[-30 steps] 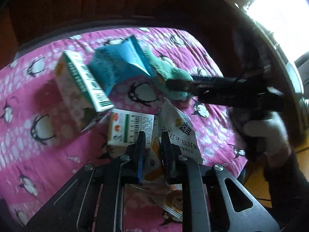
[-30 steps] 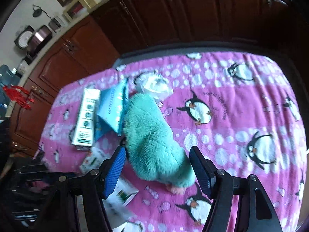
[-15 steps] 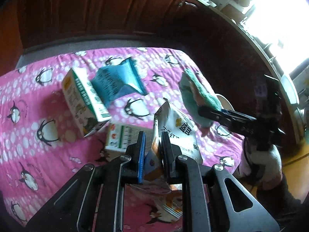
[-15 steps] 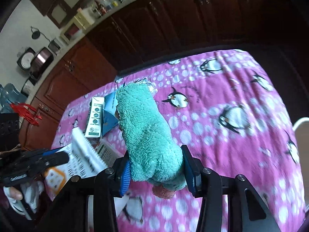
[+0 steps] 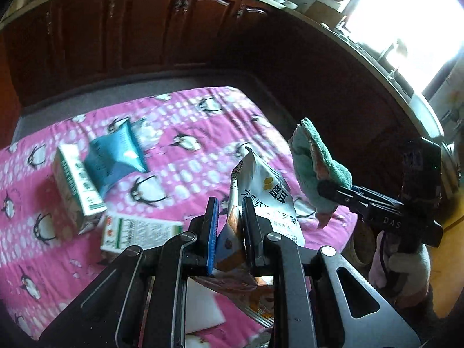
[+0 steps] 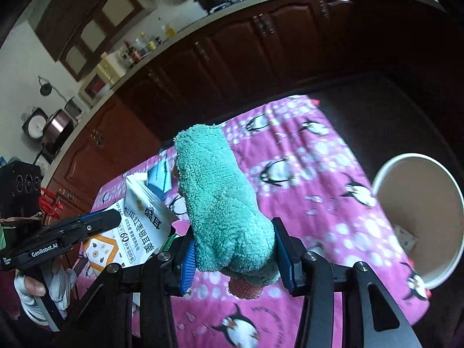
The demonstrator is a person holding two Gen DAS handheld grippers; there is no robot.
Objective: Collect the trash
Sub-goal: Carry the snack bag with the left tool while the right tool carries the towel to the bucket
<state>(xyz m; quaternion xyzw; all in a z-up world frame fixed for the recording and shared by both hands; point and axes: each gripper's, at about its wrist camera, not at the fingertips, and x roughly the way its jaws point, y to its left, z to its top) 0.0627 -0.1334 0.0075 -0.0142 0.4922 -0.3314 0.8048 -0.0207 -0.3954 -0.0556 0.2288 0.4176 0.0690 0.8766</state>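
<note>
Teal fuzzy cloth (image 6: 223, 203) is clamped in the right gripper (image 6: 236, 256) above the pink sheet (image 6: 313, 174); the left gripper (image 5: 229, 226) pinches a snack bag (image 5: 261, 197). Each should be carried over the paper bin (image 6: 417, 214) before release.

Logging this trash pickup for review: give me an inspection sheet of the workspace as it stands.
Surface: pink penguin cloth, on a table.
Job's things: white snack bag and teal fuzzy cloth, both lifted; white bin at the table's edge.
Clutter: two cartons and blue pouch lie on the cloth.
Grippers: left hand-held gripper shut on the snack bag; right hand-held gripper shut on the teal cloth.
Cables: nothing seen.
Surroundings: dark wooden cabinets, cluttered counter.
</note>
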